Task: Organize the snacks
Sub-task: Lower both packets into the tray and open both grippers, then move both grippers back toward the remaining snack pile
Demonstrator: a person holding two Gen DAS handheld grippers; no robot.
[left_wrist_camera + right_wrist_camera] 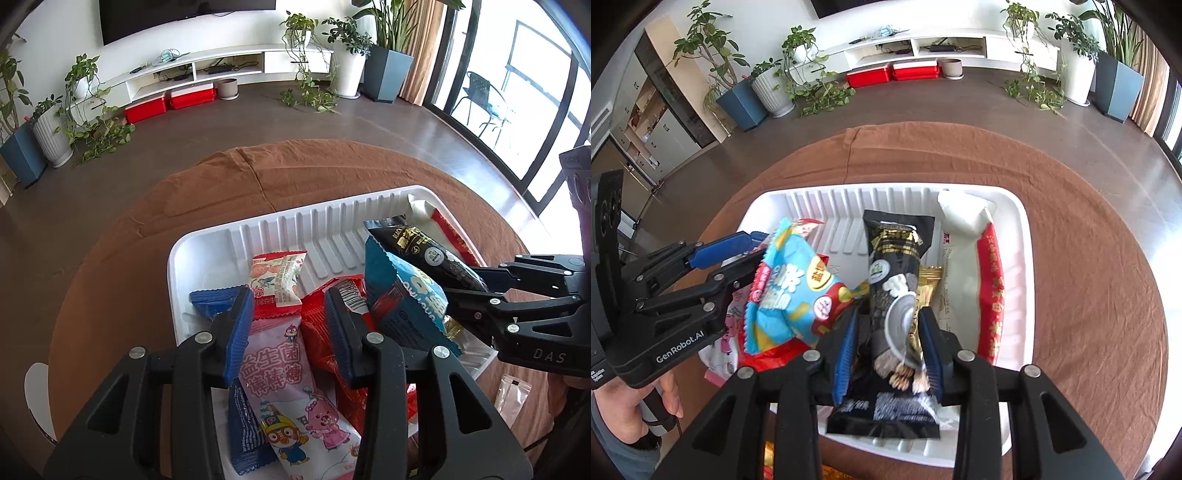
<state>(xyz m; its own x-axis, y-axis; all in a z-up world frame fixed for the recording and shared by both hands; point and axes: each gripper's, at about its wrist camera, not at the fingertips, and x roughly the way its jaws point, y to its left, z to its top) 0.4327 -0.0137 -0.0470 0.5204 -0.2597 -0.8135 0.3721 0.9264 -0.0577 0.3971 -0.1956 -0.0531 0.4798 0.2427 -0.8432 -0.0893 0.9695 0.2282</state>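
Observation:
A white ribbed tray (207, 243) on the brown cloth holds several snack packets. My left gripper (290, 291) stands open low over the tray's near left. A pink cartoon lollipop packet (277, 373) lies between its blue pads, which do not press on it. Beside that is a red packet (317, 332). My right gripper (890, 312) is open too, and a long black packet (894, 258) lies loose between its pads with a gap on the left. A light-blue packet (786, 291) leans tilted between the two grippers. A white-and-red bag (964, 258) lies along the tray's right wall.
The round table's brown cloth (184, 206) has bare room beyond the tray. A small clear sachet (511, 397) lies on the cloth right of the tray. A white chair (37, 391) sits at the table's left edge. A person's hand (620, 406) grips the left tool.

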